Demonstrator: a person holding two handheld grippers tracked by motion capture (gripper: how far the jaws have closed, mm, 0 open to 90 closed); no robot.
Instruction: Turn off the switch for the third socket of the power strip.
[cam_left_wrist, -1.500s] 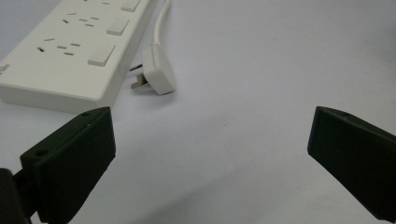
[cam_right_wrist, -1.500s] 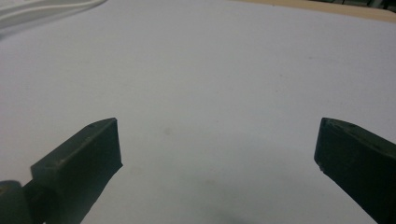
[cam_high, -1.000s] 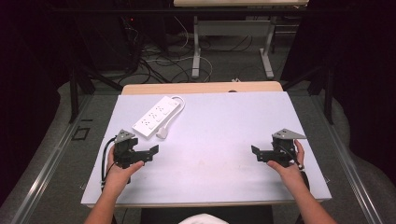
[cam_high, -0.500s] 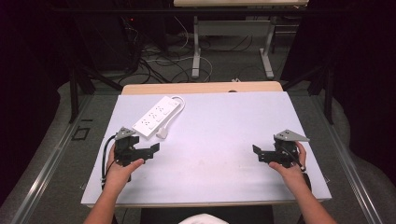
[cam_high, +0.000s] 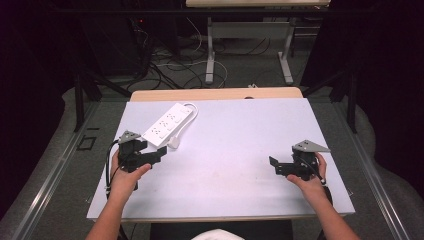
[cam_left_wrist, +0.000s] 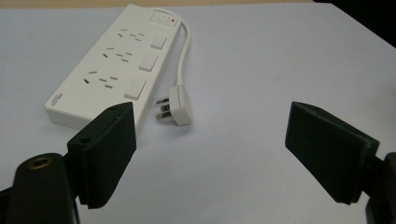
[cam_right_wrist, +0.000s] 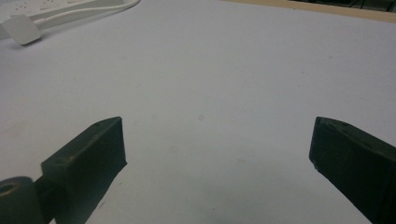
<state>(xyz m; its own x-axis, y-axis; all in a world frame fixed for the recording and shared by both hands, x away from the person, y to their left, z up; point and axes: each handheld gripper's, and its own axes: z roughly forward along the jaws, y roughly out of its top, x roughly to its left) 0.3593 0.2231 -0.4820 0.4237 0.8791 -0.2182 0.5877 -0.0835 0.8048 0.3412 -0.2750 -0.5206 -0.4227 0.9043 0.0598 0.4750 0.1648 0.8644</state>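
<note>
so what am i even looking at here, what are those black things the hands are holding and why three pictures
A person sits at a table and holds a hand tool in each hand. Each tool ends in a two-jaw claw. The high view looks down from above: the left claw is near a white power strip, the right claw rests farther off. The other two pictures come from small cameras riding on each claw, so the black jaws rise from the bottom. The left gripper view shows the strip and its plug lying beside it. The left claw's jaws have just been closing a little, with nothing between them. Both claws stand open and hold nothing.
</note>
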